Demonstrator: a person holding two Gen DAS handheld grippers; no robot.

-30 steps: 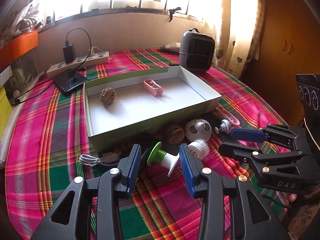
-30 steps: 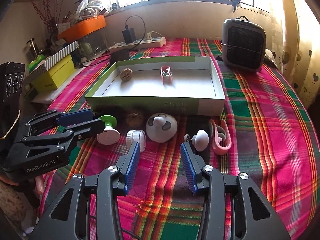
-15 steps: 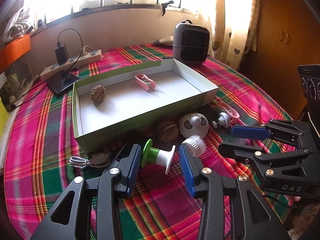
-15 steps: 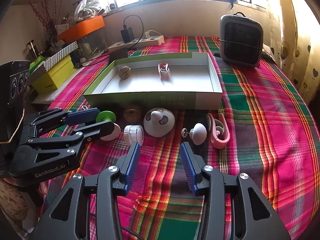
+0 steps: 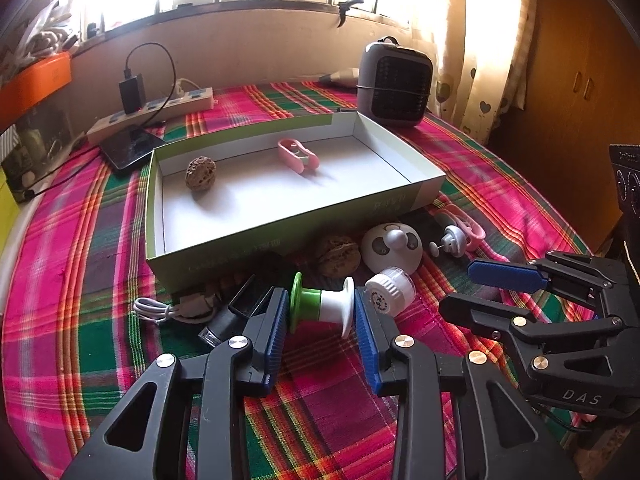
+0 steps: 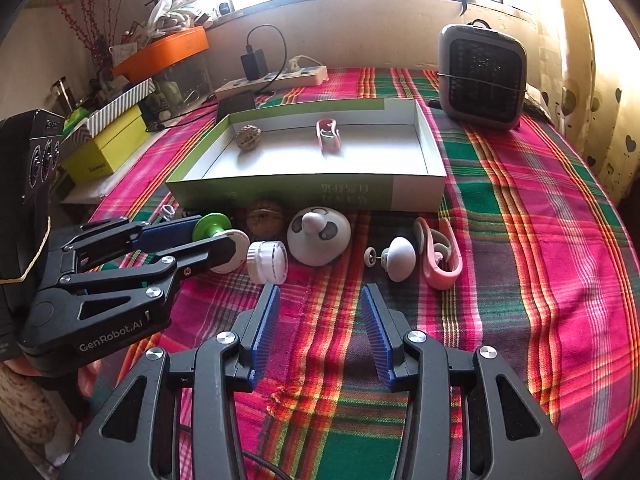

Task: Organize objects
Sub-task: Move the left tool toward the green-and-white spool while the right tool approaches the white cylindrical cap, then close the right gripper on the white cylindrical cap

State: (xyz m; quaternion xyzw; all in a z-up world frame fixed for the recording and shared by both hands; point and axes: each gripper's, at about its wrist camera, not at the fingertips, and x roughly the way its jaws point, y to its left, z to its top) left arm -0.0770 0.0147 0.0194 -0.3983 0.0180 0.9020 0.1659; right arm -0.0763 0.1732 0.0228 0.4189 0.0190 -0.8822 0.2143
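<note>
Closing on the green-and-white spool (image 5: pixel 322 307), lying on the worktop (image 5: pixel 100 320) before the box (image 5: pixel 224 256), the left tool (image 5: pixel 321 322) pinches its flanged ends; it could pivot free. Right tool (image 6: pixel 316 334) is spread, empty.

1. Left claw (image 5: pixel 322 312): pitched downward toward the worktop; jaws had just been closing, blue ribbed pads (image 5: pixel 278 328) flanking a green-and-white spool (image 5: pixel 323 307) lying crosswise between them, pads at or against its two end flanges.
2. Right claw (image 6: pixel 320 334): pitched downward, low over the worktop; jaws partly parted, nothing between the blue pads (image 6: pixel 264 330).
3. Relative placement: left claw just beside the right, each visible at the edge of the other's view.
</note>
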